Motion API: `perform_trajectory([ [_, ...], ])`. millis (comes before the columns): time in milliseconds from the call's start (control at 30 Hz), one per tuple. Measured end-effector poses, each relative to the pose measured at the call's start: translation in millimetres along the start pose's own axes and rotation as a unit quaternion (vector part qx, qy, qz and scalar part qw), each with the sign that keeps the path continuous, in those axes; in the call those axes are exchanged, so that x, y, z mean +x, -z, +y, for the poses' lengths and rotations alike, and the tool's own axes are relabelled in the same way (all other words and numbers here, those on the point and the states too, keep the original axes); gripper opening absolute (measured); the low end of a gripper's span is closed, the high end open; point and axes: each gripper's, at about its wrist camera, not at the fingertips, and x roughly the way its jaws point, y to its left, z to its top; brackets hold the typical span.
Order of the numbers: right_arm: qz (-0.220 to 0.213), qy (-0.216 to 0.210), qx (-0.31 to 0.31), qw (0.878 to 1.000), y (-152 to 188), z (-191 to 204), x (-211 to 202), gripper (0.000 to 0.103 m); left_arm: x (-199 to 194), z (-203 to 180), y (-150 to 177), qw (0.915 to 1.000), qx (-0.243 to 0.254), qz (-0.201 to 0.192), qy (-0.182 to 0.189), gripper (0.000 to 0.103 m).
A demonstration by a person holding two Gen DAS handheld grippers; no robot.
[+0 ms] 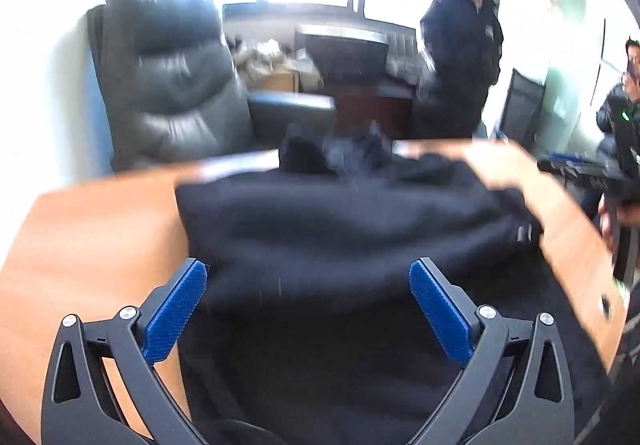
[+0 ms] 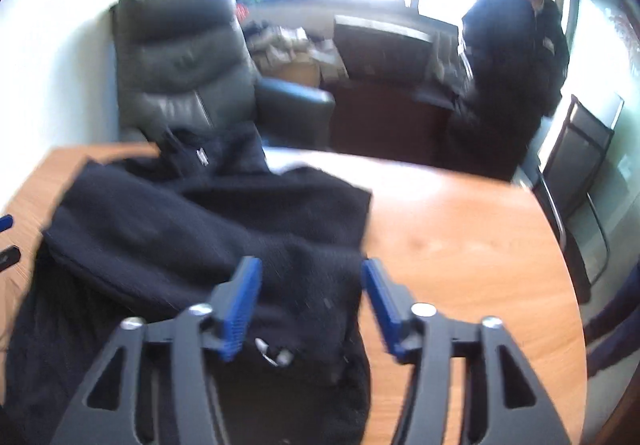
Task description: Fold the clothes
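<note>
Right now the black garment (image 1: pixel 340 245) is lying rumpled across the wooden table (image 1: pixel 92 237). I'm holding my left gripper (image 1: pixel 308 285) over it, fingers spread wide and empty; my right gripper (image 2: pixel 310 285) is gaping too, empty above the cloth's right edge, 1 leather armchair (image 2: pixel 180 57) beyond.

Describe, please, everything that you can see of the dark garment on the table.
The garment is black or very dark navy and looks like thick, soft knit or fleece. It lies rumpled and partly folded on the wooden table, with a bunched part at its far edge; a small pale label shows there. A whitish cord end shows near its near edge. Both views are blurred, so its type is unclear. The left gripper and right gripper are open above it, not gripping it.
</note>
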Motion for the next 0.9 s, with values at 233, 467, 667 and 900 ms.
perform_trajectory([
  [233, 0.048, -0.082, 0.025, 0.995, -10, 35, 83, 0.063, 117, 31, -18, 0.9954, -0.057, 0.074, 0.022, 0.102],
  [467, 0.121, -0.021, 0.011, 0.992, 35, -8, 125, 0.01, 140, 41, 21, 0.9957, -0.008, 0.092, 0.001, 0.094],
  [667, 0.085, -0.008, -0.024, 0.996, 7, 4, 97, 0.039, 109, 29, -7, 0.999, -0.007, 0.042, -0.014, 0.101],
  [900, 0.085, -0.005, -0.028, 0.996, -21, -11, 120, 0.054, 173, 43, -7, 0.9945, -0.032, 0.089, -0.045, 0.103],
])
